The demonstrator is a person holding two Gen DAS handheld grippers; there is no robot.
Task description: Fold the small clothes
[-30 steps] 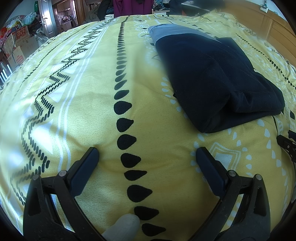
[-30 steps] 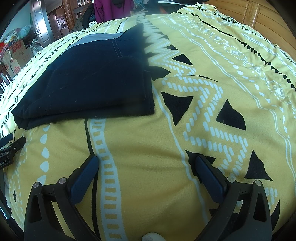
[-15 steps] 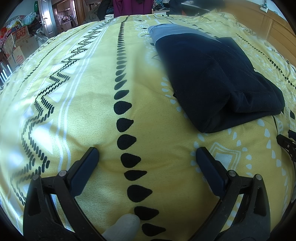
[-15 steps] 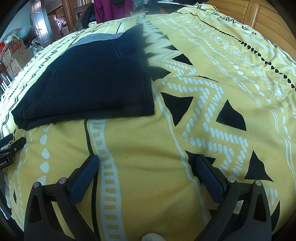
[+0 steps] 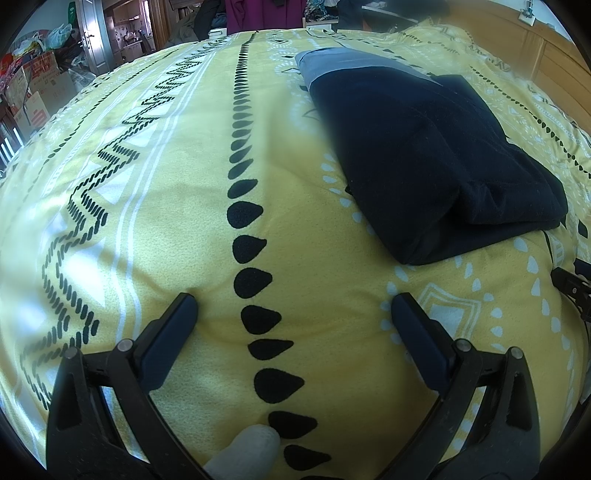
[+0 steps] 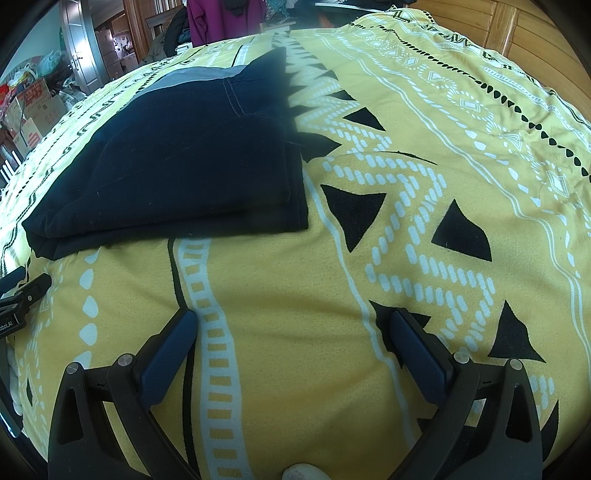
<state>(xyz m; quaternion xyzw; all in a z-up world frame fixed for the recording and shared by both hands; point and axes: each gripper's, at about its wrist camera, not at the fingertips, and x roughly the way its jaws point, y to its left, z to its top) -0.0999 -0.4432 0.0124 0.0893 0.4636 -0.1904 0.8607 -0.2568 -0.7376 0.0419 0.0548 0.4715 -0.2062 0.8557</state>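
A dark navy garment with a grey band (image 5: 424, 147) lies folded flat on the yellow patterned bedspread (image 5: 166, 221). In the left wrist view it is ahead and to the right; in the right wrist view the garment (image 6: 184, 158) is ahead and to the left. My left gripper (image 5: 293, 304) is open and empty, its fingertips resting on the bedspread short of the garment. My right gripper (image 6: 291, 317) is open and empty, also low on the bedspread (image 6: 424, 184) in front of the garment. The right gripper's tip shows at the right edge of the left wrist view (image 5: 570, 282).
Cardboard boxes and bags (image 5: 33, 81) stand beyond the bed's left side near a door. A purple garment (image 6: 225, 18) hangs past the far end. A wooden bed frame (image 6: 517, 26) runs along the right.
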